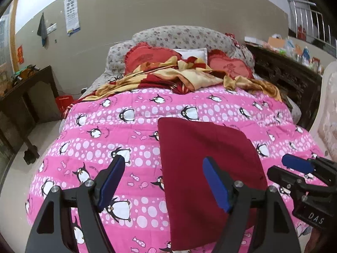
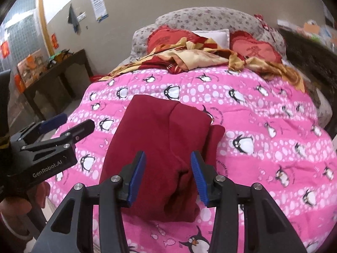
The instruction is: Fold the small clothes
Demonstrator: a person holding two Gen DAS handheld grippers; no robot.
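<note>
The red cloth is lying folded on the pink penguin blanket on the bed, and its near edge is getting cut off behind the left gripper. The right gripper is hanging over the cloth. Both grippers' fingers are standing wide apart, holding nothing.

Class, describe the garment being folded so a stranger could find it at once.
Start at the bed's pink penguin quilt. On its near half lies the dark red garment, partly folded, in front of both open tongs. It is the only plain, unpatterned cloth there, unlike the red-and-gold blanket crumpled by the pillows.
</note>
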